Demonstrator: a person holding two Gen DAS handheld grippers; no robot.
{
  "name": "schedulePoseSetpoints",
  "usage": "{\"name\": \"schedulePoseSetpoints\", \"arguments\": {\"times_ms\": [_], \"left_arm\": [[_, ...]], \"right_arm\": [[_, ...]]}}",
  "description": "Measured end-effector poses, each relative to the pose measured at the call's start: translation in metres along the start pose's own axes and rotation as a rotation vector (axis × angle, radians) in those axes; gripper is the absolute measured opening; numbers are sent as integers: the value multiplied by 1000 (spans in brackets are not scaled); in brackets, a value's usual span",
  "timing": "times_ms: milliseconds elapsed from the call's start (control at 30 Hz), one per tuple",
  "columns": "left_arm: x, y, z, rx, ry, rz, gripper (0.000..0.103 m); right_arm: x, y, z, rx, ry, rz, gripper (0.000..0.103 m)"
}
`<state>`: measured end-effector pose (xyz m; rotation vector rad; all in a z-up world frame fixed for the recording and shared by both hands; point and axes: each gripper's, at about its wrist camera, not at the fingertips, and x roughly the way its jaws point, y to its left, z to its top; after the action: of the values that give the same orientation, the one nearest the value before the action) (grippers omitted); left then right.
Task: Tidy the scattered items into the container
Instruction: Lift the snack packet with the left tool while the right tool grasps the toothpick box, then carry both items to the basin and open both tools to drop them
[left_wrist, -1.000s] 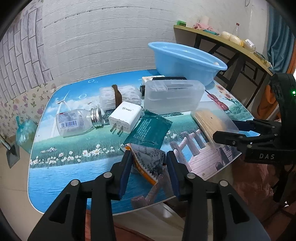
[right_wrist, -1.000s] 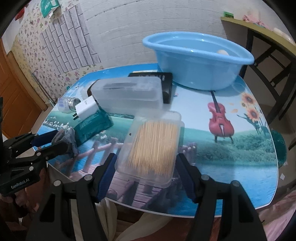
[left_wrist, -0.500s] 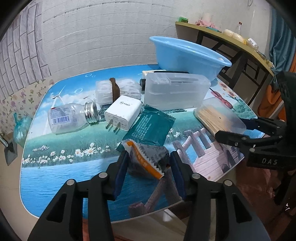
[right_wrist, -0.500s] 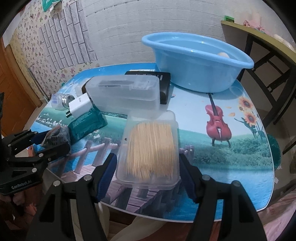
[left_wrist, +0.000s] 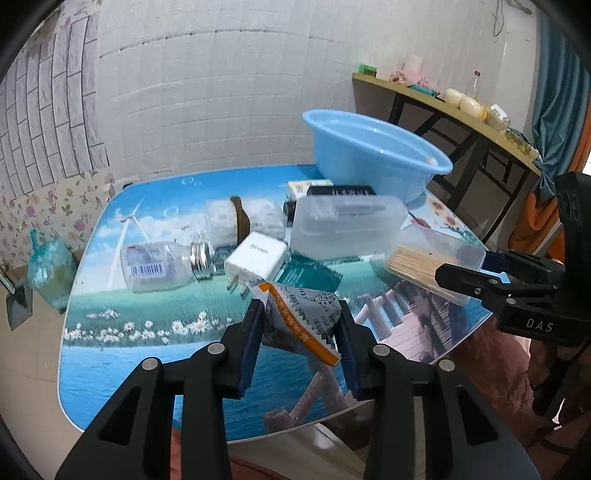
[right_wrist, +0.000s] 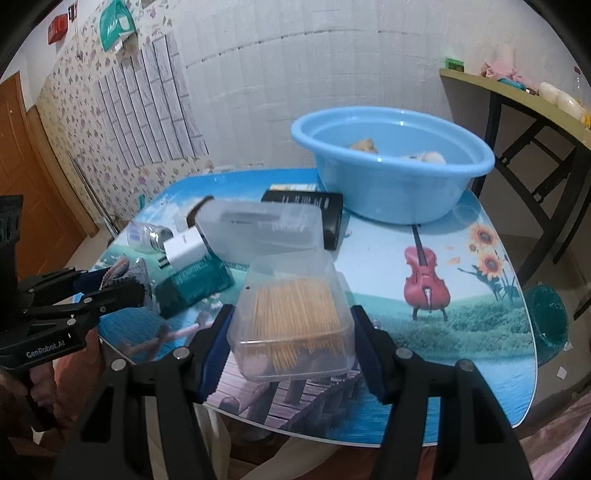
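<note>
- Both items had risen off the table's (left_wrist: 110, 332) near edge.
- Left gripper (left_wrist: 300, 328) clamped the snack packet (left_wrist: 299, 317).
- Right gripper (right_wrist: 291, 332), jaws just closing, clamped the toothpick box (right_wrist: 291, 314).

Printed table (left_wrist: 110, 332), bottle (left_wrist: 155, 266), basin (right_wrist: 391, 184)

Two black plastic tools, each hand-held gripper with angular arms, triangular cut-outs, silver round screws and blue pads on the inner finger faces: left hand-held gripper (left_wrist: 299, 334), right hand-held gripper (right_wrist: 291, 341). White lettering "DAS" at 3 o'clock of the left wrist view, "GenRobot.AI" at 8 o'clock of the right wrist view.
</note>
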<state>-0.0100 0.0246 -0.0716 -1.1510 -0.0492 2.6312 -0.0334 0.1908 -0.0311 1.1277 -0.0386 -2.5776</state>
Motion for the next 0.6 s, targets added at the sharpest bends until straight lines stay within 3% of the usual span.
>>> {"name": "schedulePoseSetpoints", "arguments": {"times_ms": [333,600], "left_arm": [[-19,-7,28,-9,-52,-34,37],[-17,-22,65,22,-96,-59,37]], "right_arm": [[-38,-8,17,20,-159,-17,60],[-49,-27,33,63,-208,-27,59]]}}
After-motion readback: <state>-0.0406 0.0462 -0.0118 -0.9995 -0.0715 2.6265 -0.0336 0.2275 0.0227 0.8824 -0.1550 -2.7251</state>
